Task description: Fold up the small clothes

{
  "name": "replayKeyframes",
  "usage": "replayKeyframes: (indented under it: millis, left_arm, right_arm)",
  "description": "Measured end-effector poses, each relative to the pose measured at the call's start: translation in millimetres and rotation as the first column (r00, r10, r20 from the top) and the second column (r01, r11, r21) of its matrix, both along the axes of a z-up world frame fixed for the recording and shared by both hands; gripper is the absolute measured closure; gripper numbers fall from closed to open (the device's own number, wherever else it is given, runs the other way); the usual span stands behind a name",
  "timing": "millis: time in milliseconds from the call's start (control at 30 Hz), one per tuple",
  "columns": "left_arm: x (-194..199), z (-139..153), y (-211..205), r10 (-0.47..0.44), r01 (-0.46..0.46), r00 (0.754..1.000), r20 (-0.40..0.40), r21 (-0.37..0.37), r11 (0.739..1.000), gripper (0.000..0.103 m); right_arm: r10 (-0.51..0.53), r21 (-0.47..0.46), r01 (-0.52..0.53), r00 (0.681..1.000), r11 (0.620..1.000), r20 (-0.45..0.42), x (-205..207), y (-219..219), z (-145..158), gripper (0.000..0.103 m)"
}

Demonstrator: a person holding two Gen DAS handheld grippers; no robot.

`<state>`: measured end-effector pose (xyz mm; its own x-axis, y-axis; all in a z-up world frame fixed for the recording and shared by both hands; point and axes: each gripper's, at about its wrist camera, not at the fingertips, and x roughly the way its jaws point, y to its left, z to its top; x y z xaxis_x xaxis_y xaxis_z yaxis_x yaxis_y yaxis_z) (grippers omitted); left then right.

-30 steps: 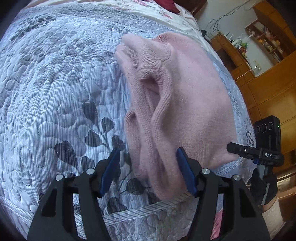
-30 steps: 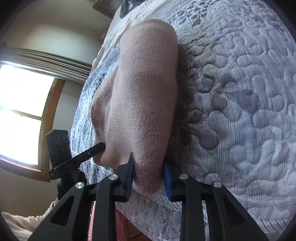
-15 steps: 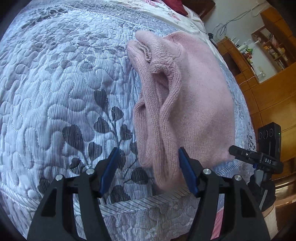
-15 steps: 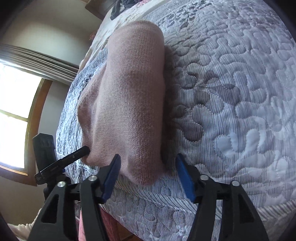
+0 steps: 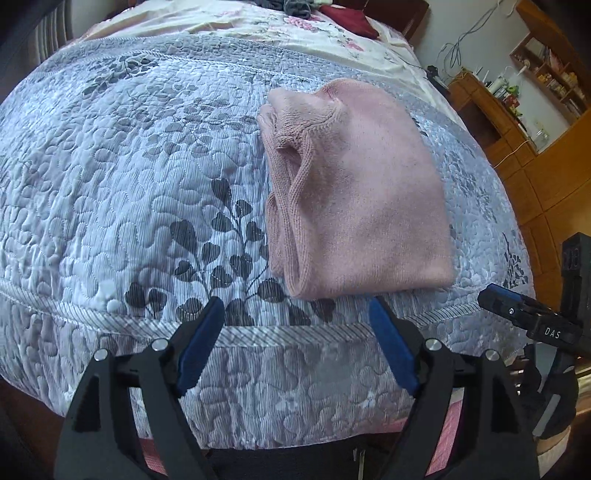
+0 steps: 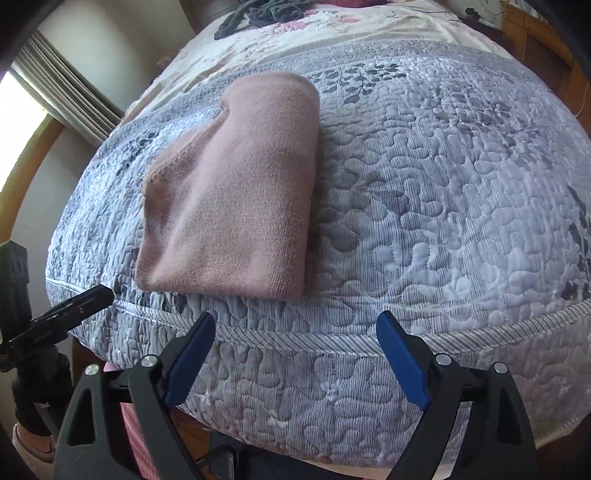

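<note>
One folded pink knitted garment (image 5: 362,206) lies flat on the grey-blue quilted bedspread with dark leaf print (image 5: 122,192), its near edge just short of the striped piping that marks the bed's front edge. In the left wrist view its open, layered side with ribbed hems faces left; the smooth folded side faces right. In the right wrist view the same garment (image 6: 236,199) shows a straight near edge and a rounded far end. Wide bare quilt extends left of the garment in the left view and right of it in the right view. The left claw (image 5: 295,343) is spread wide, blue pads apart, holding nothing, poised off the bed's front edge, just clear of the garment's near edge. The right claw (image 6: 295,354) is likewise wide open and empty, below the piping. Each view catches the other claw at its margin. Beyond the quilt lie a floral sheet (image 5: 236,22), wooden shelving (image 5: 535,92) and a curtained window (image 6: 55,85).
</note>
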<state>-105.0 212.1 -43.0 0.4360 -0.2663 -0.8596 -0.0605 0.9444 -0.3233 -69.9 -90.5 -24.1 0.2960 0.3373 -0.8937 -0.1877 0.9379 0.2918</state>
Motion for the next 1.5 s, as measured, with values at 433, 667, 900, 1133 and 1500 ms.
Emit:
replayKeyframes:
  millis: [433,667,900,1133,1500]
  left_arm:
    - [-40,35,-19,0.006,-0.007,1.0,0.02,0.07,0.998,0.02]
    - [-59,44,-21,0.018,-0.021,1.0,0.022,0.119,0.993,0.017]
    - [-70,59,-24,0.033,-0.039,0.999,0.042,0.137,0.99,0.016]
    - [-79,74,-34,0.021,-0.031,0.997,0.068,0.154,0.988,0.016]
    - [-85,86,-39,0.024,-0.04,0.996,0.089,0.183,0.982,0.016]
  right_arm:
    - [0.018,-0.107,-0.008,0.996,0.994,0.085,-41,21,37,0.01]
    - [-0.011,-0.219,0.037,0.993,0.975,0.12,-53,31,53,0.007]
    - [-0.043,-0.271,0.077,0.991,0.959,0.13,-60,36,70,0.005]
    - [-0.033,-0.245,0.072,0.987,0.967,0.157,-72,39,87,0.005]
    - [-0.022,-0.255,0.073,0.98,0.964,0.2,-77,43,105,0.004]
